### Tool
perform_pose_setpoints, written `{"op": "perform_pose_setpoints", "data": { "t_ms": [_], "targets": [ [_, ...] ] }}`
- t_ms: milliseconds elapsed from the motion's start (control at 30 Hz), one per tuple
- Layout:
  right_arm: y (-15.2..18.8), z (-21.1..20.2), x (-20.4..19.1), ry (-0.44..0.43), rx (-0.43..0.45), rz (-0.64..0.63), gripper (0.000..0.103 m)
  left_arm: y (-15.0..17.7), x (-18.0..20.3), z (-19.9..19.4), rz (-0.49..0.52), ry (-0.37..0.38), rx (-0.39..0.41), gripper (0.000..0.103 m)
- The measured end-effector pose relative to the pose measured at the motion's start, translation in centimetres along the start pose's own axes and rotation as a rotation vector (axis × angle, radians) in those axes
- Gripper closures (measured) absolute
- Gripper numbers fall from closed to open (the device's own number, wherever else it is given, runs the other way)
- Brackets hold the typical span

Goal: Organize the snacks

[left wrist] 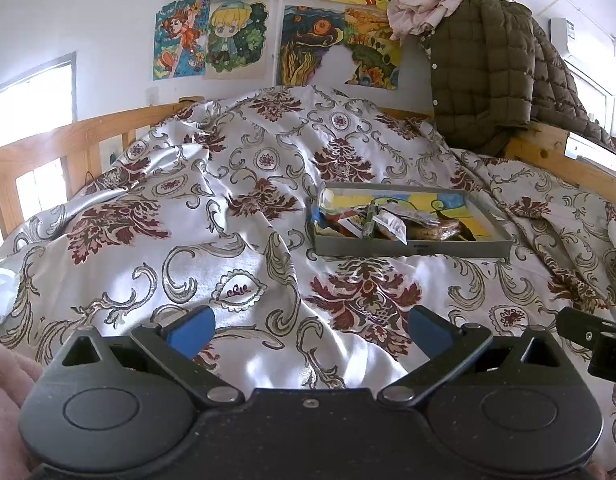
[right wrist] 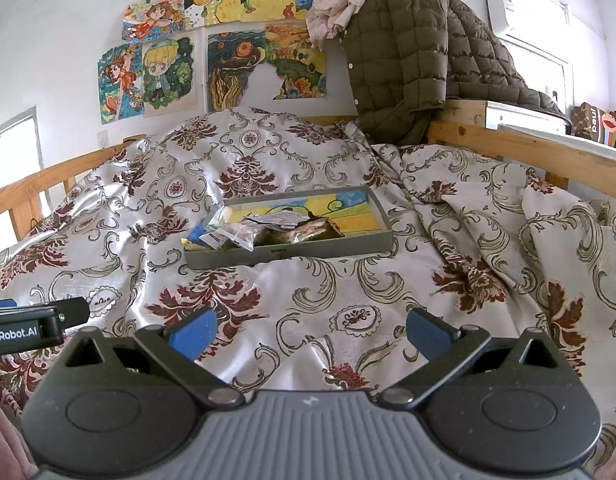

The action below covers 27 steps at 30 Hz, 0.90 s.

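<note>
A shallow grey tray point(left wrist: 412, 249) point(right wrist: 292, 255) with a colourful drawing on its floor lies on the patterned bedspread. Several snack packets point(left wrist: 388, 222) point(right wrist: 268, 230) are piled in its near left part, among them white sachets and a brown wrapped bar. My left gripper point(left wrist: 311, 330) is open and empty, low over the bedspread, well short of the tray and to its left. My right gripper point(right wrist: 311, 330) is open and empty, also short of the tray. Each gripper's edge shows in the other's view point(left wrist: 592, 340) point(right wrist: 32, 326).
The silvery bedspread point(left wrist: 212, 208) point(right wrist: 448, 280) with dark red flowers is rumpled into folds. A wooden bed rail point(left wrist: 68, 140) point(right wrist: 528, 148) runs around it. A dark green quilted jacket point(left wrist: 484, 76) point(right wrist: 404, 56) hangs over the far right rail. Drawings cover the wall.
</note>
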State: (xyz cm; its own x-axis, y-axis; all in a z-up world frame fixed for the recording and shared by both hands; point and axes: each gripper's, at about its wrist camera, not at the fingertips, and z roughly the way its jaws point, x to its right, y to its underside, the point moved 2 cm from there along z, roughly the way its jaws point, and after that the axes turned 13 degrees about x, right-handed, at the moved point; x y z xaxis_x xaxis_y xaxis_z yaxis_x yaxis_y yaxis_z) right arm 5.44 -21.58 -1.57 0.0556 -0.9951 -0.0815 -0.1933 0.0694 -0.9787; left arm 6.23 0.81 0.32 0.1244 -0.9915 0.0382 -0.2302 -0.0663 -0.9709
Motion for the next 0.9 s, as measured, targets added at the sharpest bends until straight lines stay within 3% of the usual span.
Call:
{"op": "perform_pose_setpoints", "data": {
  "t_ms": [900],
  "targets": [
    [0.24, 0.19, 0.39, 0.003, -0.01, -0.01, 0.0, 0.26, 0.02, 0.09, 0.0, 0.004, -0.009, 0.001]
  ]
}}
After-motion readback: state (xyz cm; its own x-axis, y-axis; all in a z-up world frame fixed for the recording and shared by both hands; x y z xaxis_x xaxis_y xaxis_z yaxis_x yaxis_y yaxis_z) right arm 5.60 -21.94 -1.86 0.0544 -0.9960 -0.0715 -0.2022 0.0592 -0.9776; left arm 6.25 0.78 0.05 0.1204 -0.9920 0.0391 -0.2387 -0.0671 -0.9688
